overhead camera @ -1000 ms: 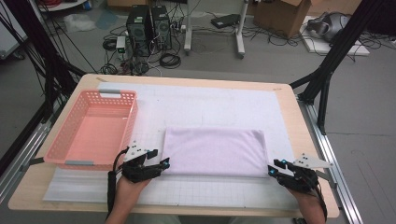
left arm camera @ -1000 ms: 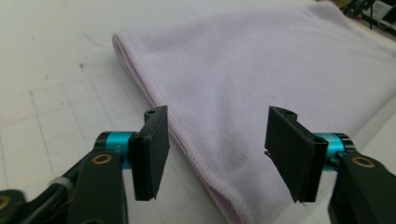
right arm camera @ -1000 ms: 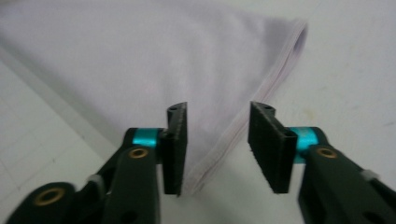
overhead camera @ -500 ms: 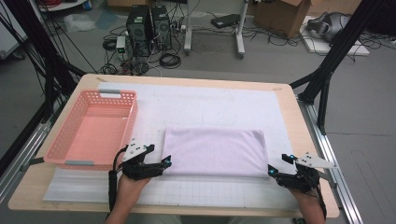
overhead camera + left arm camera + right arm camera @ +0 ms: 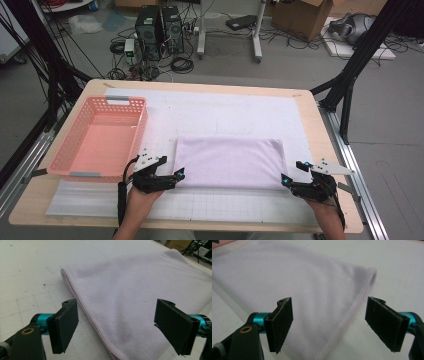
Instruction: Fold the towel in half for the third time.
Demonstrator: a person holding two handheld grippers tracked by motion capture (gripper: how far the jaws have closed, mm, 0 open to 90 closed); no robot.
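Left gripper (image 5: 178, 173) and right gripper (image 5: 289, 179) had just spread wide, empty, at the folded towel's (image 5: 229, 161) near corners on the desk (image 5: 320, 220). Next fold, likely: pinch both layers evenly, lift together. Count: one towel, one pink basket (image 5: 98, 140) beyond-left.

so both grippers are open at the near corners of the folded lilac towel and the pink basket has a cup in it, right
Not quite: the pink basket holds nothing, as the high view shows. The rest stands: the left gripper and right gripper are open at the near corners of the folded lilac towel, their jaws having just been opening.
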